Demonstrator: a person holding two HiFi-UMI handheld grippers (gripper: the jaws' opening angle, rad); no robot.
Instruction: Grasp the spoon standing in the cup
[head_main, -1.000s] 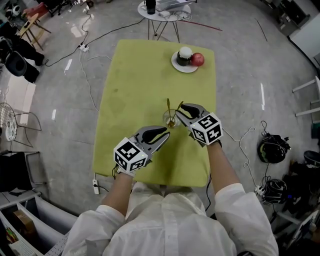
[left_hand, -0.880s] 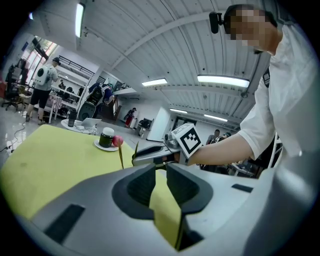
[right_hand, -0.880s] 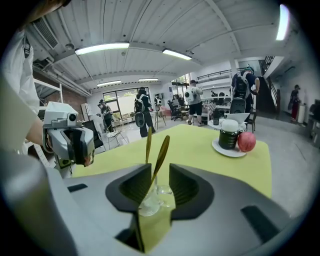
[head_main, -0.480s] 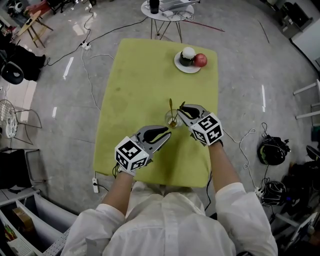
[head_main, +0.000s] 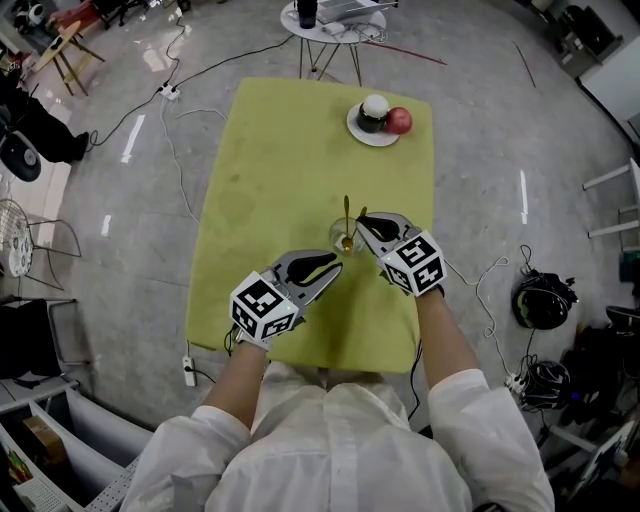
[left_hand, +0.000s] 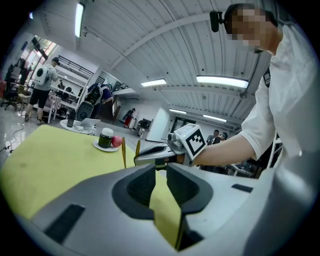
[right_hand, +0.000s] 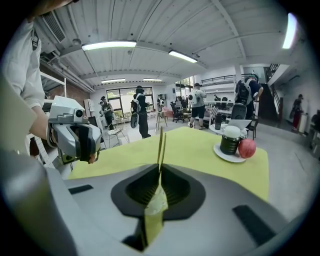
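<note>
A clear glass cup stands near the middle of the yellow-green counter. Two thin gold handles rise out of it. The spoon is the one nearer the right tool, and a second gold utensil leans just beside it on the far side. Their lower ends are down in the cup and cannot be told apart.

The right tool's jaws have just been closing and now stand almost together. The spoon's upper handle sits between their tips, above the cup's rim, and the pads appear to press on it. The left tool hovers near the cup on the person's side. Its jaws are a little apart with nothing between them but counter.

The spoon looks like polished metal, so it is probably light, stiff and slick. Its handle is so narrow that it may swivel or slide in a loose pinch. The upper handle, clear of the rim, seems the right place to hold, gripped firmly across its flat faces. The cup looks light and breakable, and a sideways pull could tip it or drag the other utensil along, so a straight lift suits better.
</note>
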